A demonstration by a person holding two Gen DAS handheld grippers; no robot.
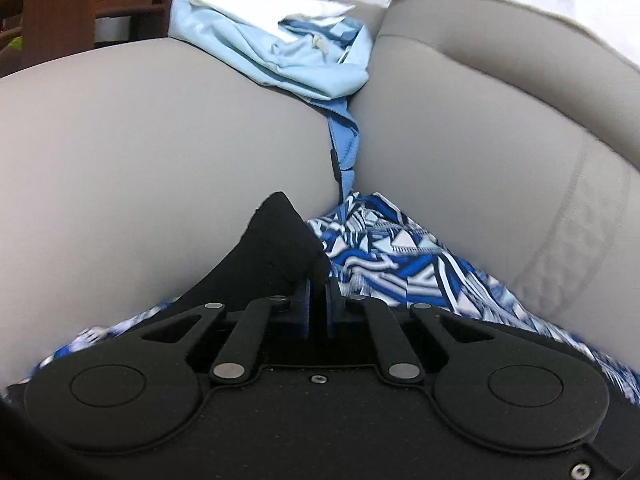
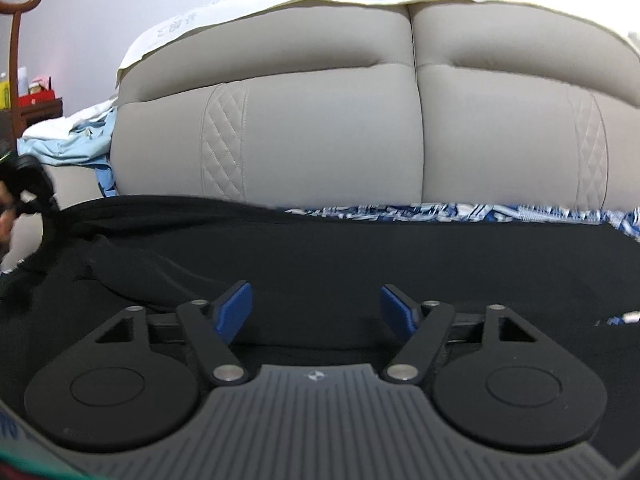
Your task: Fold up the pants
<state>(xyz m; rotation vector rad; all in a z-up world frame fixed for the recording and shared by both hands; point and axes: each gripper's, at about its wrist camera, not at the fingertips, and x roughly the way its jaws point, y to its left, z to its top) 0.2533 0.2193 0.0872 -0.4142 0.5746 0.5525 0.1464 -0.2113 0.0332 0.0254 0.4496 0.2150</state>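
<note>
The black pants [image 2: 360,256] lie spread across the sofa seat on a blue and white patterned cloth [image 2: 440,212]. My right gripper [image 2: 316,308] is open and empty, low over the pants. My left gripper [image 1: 318,292] is shut on a corner of the black pants [image 1: 280,240], which sticks up between the blue pads. The patterned cloth [image 1: 400,260] shows under it. In the right wrist view the left gripper [image 2: 28,184] shows at the far left edge, lifting a bunched end of the pants.
The grey sofa backrest [image 2: 320,132] rises right behind the pants. A pile of light blue and white clothes [image 1: 288,52] lies on the seat cushion [image 1: 140,152] further off. Wooden furniture [image 1: 60,4] stands beyond the sofa.
</note>
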